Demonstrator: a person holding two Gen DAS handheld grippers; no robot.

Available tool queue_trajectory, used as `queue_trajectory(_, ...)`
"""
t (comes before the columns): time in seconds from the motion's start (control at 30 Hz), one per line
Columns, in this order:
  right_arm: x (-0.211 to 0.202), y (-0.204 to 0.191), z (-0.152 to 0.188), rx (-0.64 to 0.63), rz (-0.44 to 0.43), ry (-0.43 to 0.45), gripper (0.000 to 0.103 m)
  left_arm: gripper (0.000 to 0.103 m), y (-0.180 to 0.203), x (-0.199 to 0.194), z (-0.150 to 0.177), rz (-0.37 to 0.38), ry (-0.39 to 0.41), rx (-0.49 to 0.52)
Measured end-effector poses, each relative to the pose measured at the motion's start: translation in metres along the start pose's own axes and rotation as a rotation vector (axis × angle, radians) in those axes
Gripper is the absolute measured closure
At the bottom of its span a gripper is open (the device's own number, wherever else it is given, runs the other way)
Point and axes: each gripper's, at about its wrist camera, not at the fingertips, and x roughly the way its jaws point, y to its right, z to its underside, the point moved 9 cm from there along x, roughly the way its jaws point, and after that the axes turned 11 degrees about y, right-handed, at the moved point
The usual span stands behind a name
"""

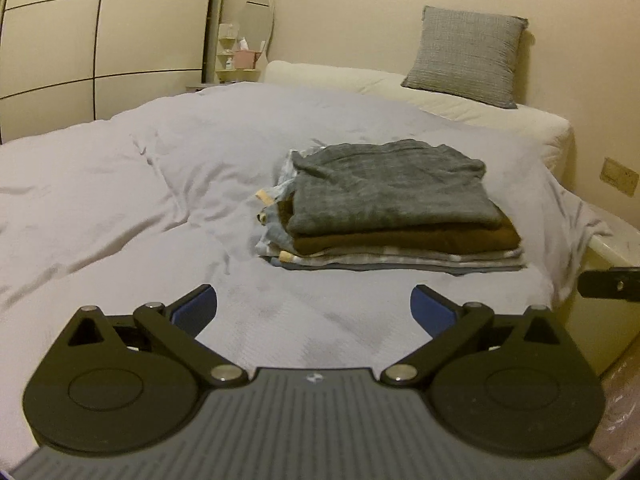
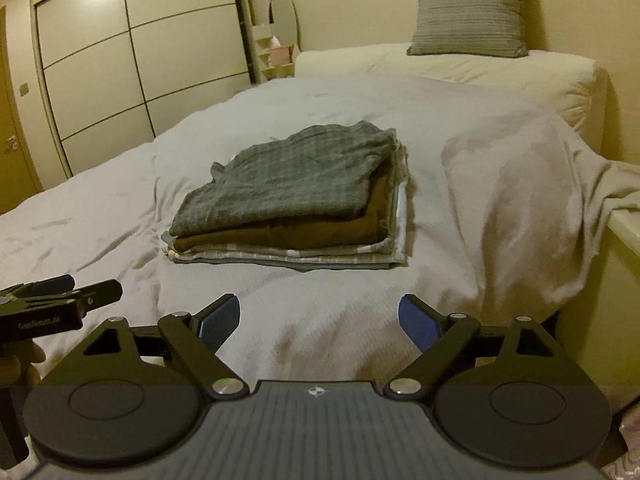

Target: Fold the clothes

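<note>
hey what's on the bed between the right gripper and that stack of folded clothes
Nothing but bare, wrinkled bedsheet. In the right wrist view, the open right gripper faces the stack of folded clothes with only sheet between them.

One stack of folded clothes with at least four layers: one grey piece, one brown, the lighter ones beneath uncountable. One grey cushion. One oval mirror. Two grippers, left and right.
</note>
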Motion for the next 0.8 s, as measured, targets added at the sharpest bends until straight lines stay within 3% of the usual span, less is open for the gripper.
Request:
queue_trajectory(0.17,-0.014,0.0,-0.003,0.03,0.017,-0.003,0.014,0.001,0.02,-0.02,-0.01,0.028,0.02,0.084)
queue_trajectory(0.47,-0.032,0.002,-0.007,0.012,0.063,-0.021,0.014,0.001,0.027,-0.032,-0.005,-0.019,-0.026,0.093)
queue_trajectory(0.8,-0.033,0.002,-0.001,-0.002,0.076,-0.05,0.014,0.001,0.025,-0.034,0.009,-0.019,-0.094,0.073)
